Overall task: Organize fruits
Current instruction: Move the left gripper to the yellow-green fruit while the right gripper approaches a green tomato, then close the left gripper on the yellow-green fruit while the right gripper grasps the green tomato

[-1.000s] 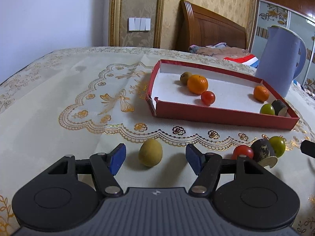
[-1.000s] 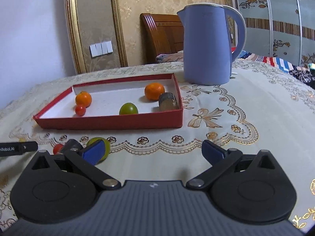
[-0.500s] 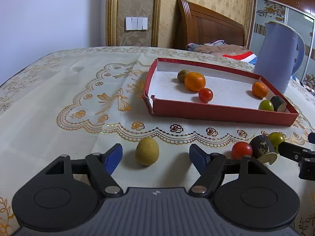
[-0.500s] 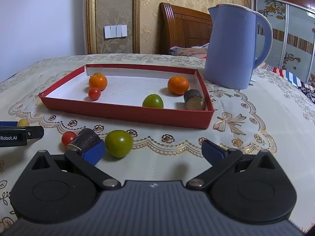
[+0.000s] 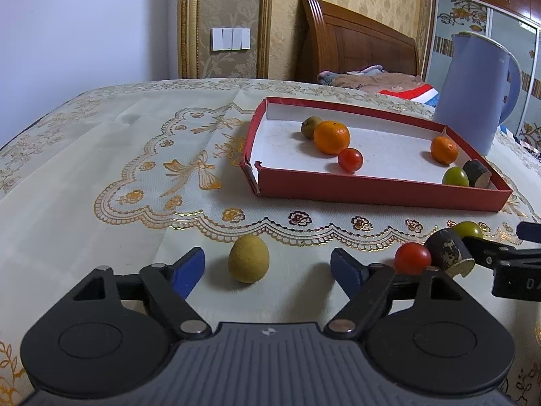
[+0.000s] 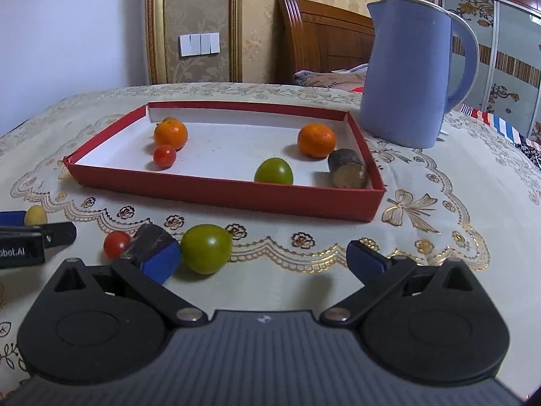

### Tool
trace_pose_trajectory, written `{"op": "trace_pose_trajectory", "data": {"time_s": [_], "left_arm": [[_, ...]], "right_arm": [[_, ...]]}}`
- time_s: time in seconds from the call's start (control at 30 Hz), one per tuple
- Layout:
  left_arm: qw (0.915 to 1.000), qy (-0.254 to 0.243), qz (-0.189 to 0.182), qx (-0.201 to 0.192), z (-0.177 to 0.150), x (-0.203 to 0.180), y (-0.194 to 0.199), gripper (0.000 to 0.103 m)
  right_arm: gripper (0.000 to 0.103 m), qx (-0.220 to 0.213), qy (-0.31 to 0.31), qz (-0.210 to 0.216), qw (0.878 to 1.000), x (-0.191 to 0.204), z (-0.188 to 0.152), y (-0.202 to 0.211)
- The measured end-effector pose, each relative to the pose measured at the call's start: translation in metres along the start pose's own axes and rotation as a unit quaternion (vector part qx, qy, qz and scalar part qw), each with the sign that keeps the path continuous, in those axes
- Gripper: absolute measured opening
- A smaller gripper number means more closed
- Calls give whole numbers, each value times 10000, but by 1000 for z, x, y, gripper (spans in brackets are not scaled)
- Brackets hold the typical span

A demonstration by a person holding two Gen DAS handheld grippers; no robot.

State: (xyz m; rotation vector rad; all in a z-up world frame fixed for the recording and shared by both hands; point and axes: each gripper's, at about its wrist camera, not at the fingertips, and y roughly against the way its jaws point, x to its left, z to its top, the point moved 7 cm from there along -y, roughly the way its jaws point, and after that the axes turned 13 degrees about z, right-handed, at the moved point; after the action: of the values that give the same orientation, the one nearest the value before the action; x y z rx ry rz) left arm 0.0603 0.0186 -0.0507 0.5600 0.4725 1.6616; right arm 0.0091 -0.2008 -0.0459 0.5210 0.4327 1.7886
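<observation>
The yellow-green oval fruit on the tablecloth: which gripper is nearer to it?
Left. The left gripper has the oval fruit between its open jaws, untouched. The right gripper is off to the side, by the green fruit.

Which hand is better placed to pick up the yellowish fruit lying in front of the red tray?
Left. The yellowish fruit lies between the open left gripper fingers, whose jaws have just been opening. The right gripper frames the green fruit.

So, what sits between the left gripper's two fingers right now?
One yellow-green fruit on the tablecloth, clear of both blue fingers. The left gripper has just been opening. The left wrist view shows this.
</observation>
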Motion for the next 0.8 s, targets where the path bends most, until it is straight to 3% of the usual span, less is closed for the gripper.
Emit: {"op": "trace_pose_trajectory", "data": {"time_s": [0.33, 0.63, 0.7, 0.8], "left_arm": [[10000, 8, -4, 3, 0, 0, 0, 82], [10000, 15, -12, 3, 0, 0, -1, 83], [10000, 12, -13, 4, 0, 0, -1, 83], [10000, 15, -12, 3, 0, 0, -1, 83]], "right_arm": [[97, 23, 55, 71, 10000, 5, 0, -2], [82, 10, 122, 280, 9995, 11, 0, -2], [75, 1, 98, 367, 9993, 13, 0, -2], [73, -5, 110, 392, 9992, 14, 0, -2]]}}
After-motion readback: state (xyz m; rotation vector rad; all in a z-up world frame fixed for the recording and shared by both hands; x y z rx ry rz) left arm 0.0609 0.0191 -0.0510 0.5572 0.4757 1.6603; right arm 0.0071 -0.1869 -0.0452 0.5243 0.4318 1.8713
